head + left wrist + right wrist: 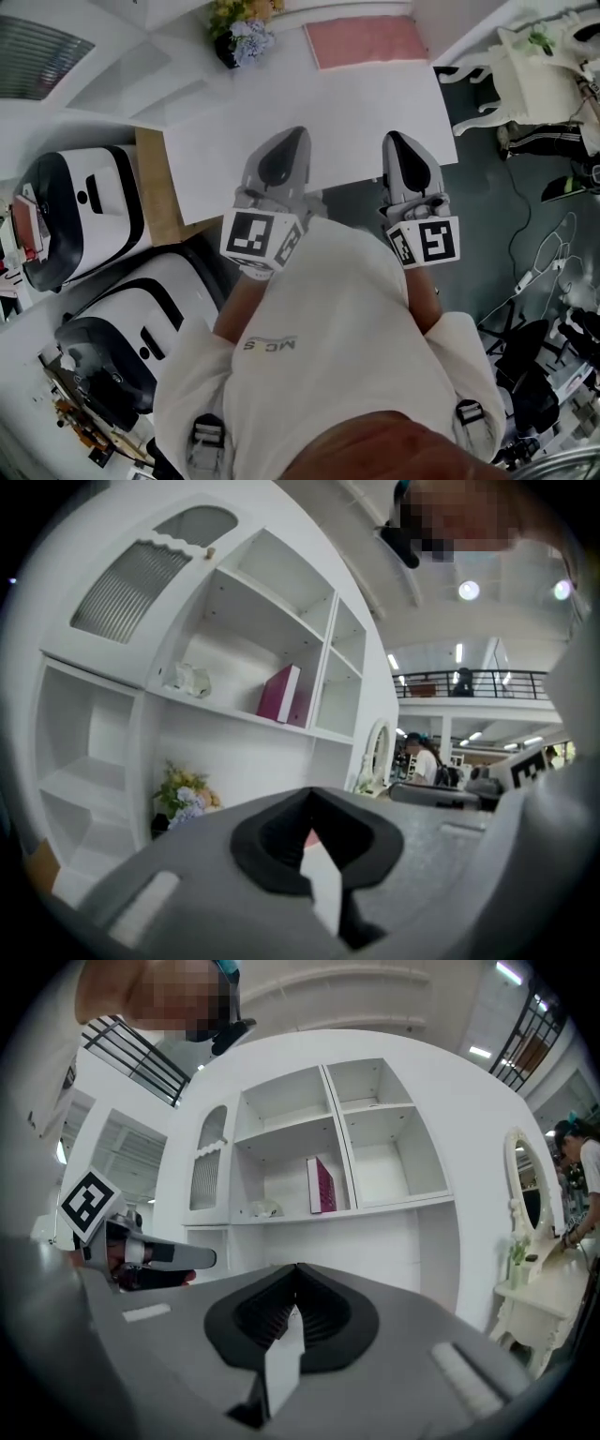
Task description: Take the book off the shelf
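A magenta book (pixel 279 694) stands upright on a middle shelf of the white shelf unit (pixel 234 621), leaning against the divider; the right gripper view shows the same book (pixel 322 1185) straight ahead and far off. In the head view the book is hidden. My left gripper (pixel 289 141) and right gripper (pixel 400 145) are held side by side close to the person's chest, pointing toward the white ledge (pixel 375 112). Both are shut with nothing between the jaws, as the left gripper (pixel 314 799) and right gripper (pixel 296 1274) show in their own views.
A flower bunch (pixel 242 33) and a pink mat (pixel 366 40) lie on the ledge. A small white ornament (pixel 187 679) shares the book's shelf. White-and-black machines (pixel 84 211) stand at left. A white vanity (pixel 539 1279) with a person (pixel 586 1162) is at right; cables (pixel 544 262) cross the floor.
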Available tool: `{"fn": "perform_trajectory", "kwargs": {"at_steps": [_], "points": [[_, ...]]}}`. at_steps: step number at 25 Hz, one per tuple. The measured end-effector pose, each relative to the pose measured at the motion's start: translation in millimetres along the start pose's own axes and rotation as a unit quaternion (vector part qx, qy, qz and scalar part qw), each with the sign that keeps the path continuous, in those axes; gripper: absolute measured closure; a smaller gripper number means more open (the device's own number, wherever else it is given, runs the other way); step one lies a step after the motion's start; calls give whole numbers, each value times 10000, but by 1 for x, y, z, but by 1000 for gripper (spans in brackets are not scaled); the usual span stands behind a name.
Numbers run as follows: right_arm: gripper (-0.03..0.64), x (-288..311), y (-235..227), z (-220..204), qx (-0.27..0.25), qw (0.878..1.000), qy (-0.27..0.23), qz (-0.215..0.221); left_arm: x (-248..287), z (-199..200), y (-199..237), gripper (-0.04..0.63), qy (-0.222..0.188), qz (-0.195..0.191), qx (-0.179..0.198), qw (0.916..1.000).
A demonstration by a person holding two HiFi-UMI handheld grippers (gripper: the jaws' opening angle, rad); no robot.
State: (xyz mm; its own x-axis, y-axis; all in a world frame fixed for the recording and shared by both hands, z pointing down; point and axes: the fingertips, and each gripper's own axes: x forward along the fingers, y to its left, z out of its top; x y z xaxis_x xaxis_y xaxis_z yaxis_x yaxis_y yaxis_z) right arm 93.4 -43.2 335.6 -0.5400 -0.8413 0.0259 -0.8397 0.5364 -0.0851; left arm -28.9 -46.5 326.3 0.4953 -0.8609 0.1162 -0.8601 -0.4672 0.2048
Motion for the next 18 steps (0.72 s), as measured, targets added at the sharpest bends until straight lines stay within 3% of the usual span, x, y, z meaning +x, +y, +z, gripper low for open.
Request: {"fn": "perform_trajectory", "kwargs": {"at_steps": [7, 18], "points": [[626, 46, -2, 5, -142, 9998, -110, -53, 29, 15, 20, 594, -17, -410, 115, 9991], [629, 85, -7, 30, -72, 9991, -418, 84, 48, 29, 36, 594, 94, -209, 231, 9995]]}}
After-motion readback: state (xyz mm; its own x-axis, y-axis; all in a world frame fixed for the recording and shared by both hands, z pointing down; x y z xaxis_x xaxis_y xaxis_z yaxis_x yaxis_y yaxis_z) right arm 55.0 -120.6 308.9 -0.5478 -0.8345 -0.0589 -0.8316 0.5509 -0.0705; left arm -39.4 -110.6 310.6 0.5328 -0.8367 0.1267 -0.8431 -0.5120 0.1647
